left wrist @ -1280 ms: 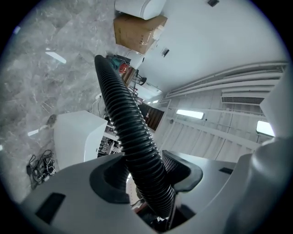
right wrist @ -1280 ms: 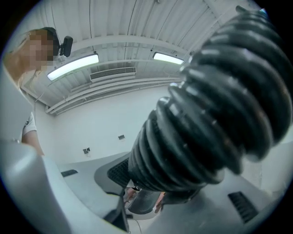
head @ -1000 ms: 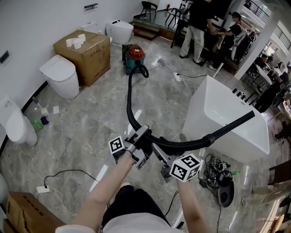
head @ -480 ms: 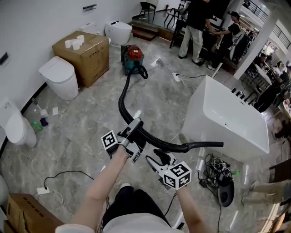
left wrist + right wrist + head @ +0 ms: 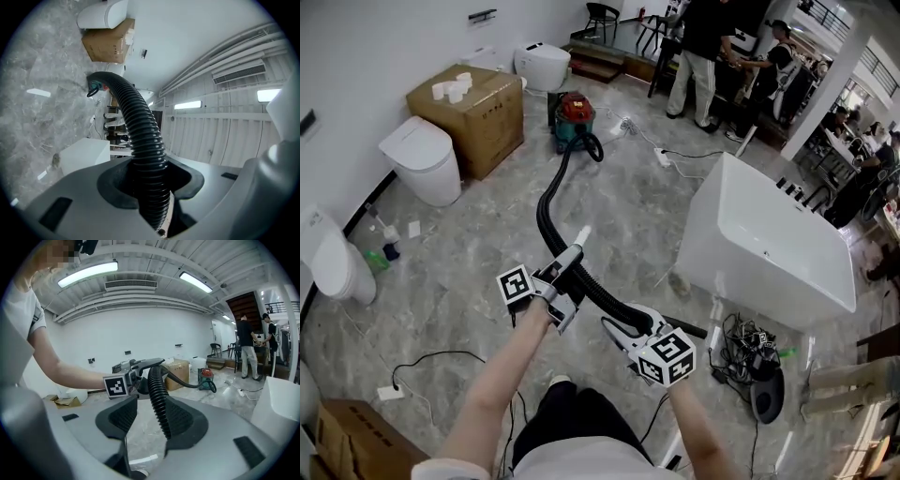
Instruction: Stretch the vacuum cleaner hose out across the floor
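A black ribbed hose (image 5: 546,211) runs from the red and green vacuum cleaner (image 5: 577,114) across the floor to my hands. My left gripper (image 5: 565,267) has just been closing and is shut on the hose (image 5: 143,140), which fills the gap between its pads (image 5: 150,187). The hose then drops to my right gripper (image 5: 623,325). There it lies between the jaws (image 5: 150,405) against one pad, and floor shows between the hose (image 5: 157,394) and the other pad. Its stiff end (image 5: 694,330) pokes out low beside the right gripper.
A white bathtub (image 5: 769,244) stands to the right, with tangled cables (image 5: 750,361) at its near corner. Along the left wall are a cardboard box (image 5: 473,103), toilets (image 5: 422,155) and small bottles (image 5: 384,248). A cord (image 5: 431,361) lies near my feet. People (image 5: 708,47) stand at the back.
The hose end that stuck up over the bathtub has dropped low beside the right gripper. My left gripper moved left with the hose, and the right gripper sank.
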The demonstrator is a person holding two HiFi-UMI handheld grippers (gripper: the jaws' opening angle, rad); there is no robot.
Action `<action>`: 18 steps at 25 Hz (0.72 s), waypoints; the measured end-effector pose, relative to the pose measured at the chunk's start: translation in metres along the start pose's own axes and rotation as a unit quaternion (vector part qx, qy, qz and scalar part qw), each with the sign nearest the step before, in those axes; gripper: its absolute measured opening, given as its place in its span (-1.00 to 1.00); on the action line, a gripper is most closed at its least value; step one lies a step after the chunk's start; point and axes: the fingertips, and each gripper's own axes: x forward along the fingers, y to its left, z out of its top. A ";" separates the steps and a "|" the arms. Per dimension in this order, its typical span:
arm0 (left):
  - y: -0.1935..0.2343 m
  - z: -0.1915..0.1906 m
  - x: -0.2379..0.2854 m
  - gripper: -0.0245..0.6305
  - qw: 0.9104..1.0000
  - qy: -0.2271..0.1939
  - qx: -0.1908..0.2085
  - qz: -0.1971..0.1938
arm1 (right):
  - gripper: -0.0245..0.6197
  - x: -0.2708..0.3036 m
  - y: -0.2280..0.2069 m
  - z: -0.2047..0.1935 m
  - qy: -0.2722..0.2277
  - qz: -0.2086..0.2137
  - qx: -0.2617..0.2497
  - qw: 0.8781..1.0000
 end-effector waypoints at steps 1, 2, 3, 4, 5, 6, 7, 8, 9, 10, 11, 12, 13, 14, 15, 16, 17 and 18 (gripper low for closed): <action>0.001 -0.001 -0.001 -0.44 1.000 0.002 0.001 0.000 | -0.32 0.000 0.000 0.000 0.000 0.000 0.000 1.000; 0.001 -0.002 -0.002 -0.44 1.000 0.004 0.004 0.001 | -0.32 0.000 -0.001 0.000 0.001 -0.001 -0.001 1.000; 0.001 -0.003 -0.002 -0.44 1.000 0.008 0.008 0.001 | -0.32 0.000 -0.002 0.000 0.001 -0.002 -0.003 1.000; 0.001 -0.004 -0.002 -0.44 1.000 0.013 0.016 0.001 | -0.32 0.000 -0.002 0.000 0.002 -0.003 -0.004 1.000; -0.001 -0.005 -0.002 -0.44 0.999 0.019 0.025 0.002 | -0.32 -0.001 -0.003 0.000 0.001 -0.004 -0.003 1.000; -0.002 -0.007 -0.002 -0.44 0.999 0.026 0.037 0.004 | -0.32 -0.001 -0.003 0.000 0.001 -0.004 -0.001 1.000; -0.003 -0.008 -0.001 -0.44 0.998 0.036 0.052 0.008 | -0.32 -0.001 -0.004 0.000 0.001 -0.004 0.001 1.000; -0.003 -0.010 -0.001 -0.44 0.996 0.046 0.069 0.014 | -0.32 -0.001 -0.004 0.000 0.001 -0.004 0.001 1.000; -0.003 -0.011 -0.001 -0.44 0.994 0.059 0.088 0.021 | -0.32 -0.001 -0.004 -0.001 0.002 -0.004 0.001 1.000; -0.002 -0.013 -0.002 -0.44 0.991 0.072 0.108 0.029 | -0.32 -0.001 -0.004 -0.003 0.004 -0.005 0.000 1.000; 0.000 -0.015 -0.002 -0.44 0.987 0.086 0.129 0.037 | -0.32 -0.001 -0.004 -0.004 0.005 -0.006 -0.001 1.000; 0.001 -0.018 -0.002 -0.44 0.982 0.100 0.151 0.046 | -0.32 -0.002 -0.005 -0.006 0.006 -0.007 -0.002 1.000; 0.003 -0.020 -0.003 -0.44 0.976 0.114 0.174 0.057 | -0.32 -0.004 -0.006 -0.007 0.006 -0.008 -0.001 1.000; 0.006 -0.023 -0.004 -0.44 0.969 0.128 0.198 0.069 | -0.32 -0.006 -0.007 -0.008 0.006 -0.010 0.000 1.000; 0.008 -0.026 -0.005 -0.44 0.962 0.142 0.218 0.081 | -0.32 -0.008 -0.007 -0.009 0.006 -0.010 0.001 1.000; 0.011 -0.029 -0.005 -0.44 0.956 0.155 0.233 0.092 | -0.32 -0.009 -0.008 -0.010 0.006 -0.009 0.002 1.000; 0.013 -0.032 -0.006 -0.44 0.950 0.167 0.244 0.101 | -0.32 -0.009 -0.008 -0.011 0.007 -0.008 0.003 1.000; 0.014 -0.035 -0.005 -0.44 0.944 0.179 0.255 0.108 | -0.32 -0.009 -0.007 -0.011 0.008 -0.006 0.004 1.000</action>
